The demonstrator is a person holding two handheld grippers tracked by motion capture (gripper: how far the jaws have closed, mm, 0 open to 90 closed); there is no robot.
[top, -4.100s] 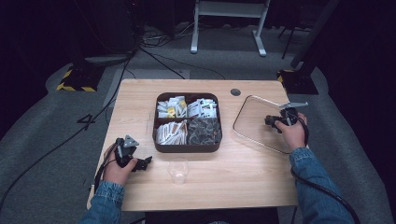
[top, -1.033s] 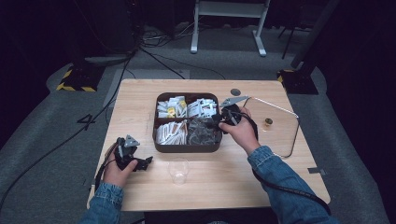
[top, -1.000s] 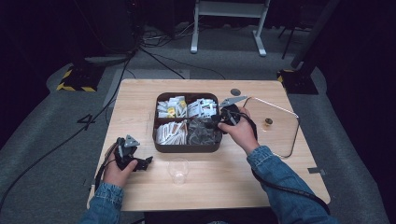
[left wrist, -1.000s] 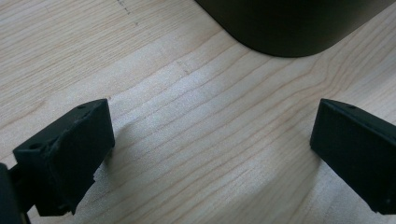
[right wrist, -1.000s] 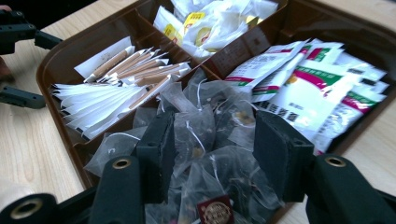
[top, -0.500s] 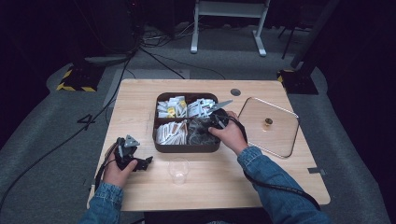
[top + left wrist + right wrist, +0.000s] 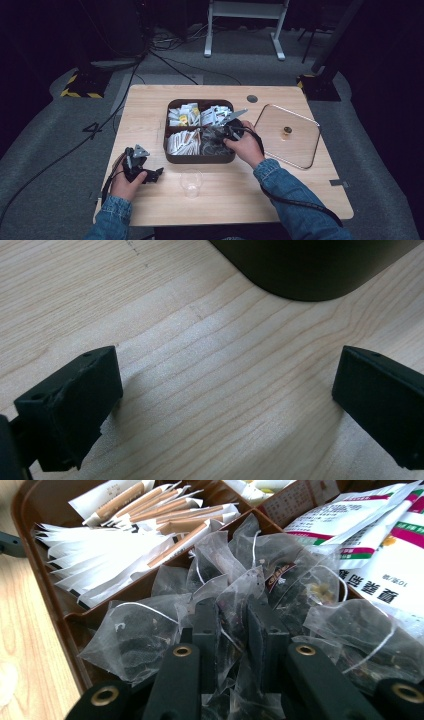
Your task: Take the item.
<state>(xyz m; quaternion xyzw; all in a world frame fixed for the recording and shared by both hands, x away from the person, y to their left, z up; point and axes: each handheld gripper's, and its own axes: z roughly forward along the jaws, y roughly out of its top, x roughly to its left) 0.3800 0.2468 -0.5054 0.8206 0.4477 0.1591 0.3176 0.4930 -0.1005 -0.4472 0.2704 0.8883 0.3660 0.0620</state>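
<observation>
High view puts my right tongs (image 7: 227,131) down in the lower right compartment of the brown divided box (image 7: 200,158), at the centre of the frame on the wooden worktop (image 7: 240,200). From the right gripper view I see those tongs (image 7: 232,625) with their jaws just having been closing, now drawn near together and pinching a clear mesh tea bag (image 7: 235,600) between the pads, amid a heap of similar tea bags with dark contents. White sachets with brown sticks (image 7: 125,525) fill the compartment at upper left of that frame, and printed white packets (image 7: 380,555) lie at upper right. My left tongs (image 7: 150,174) rest low on the worktop at lower left of the high view, just beside the box's corner; the left gripper view shows them (image 7: 227,405) spread wide over bare wood, holding nothing. A clear glass cup (image 7: 191,182) stands below the box, and the wooden lid (image 7: 287,135) with its small knob lies to the right.
</observation>
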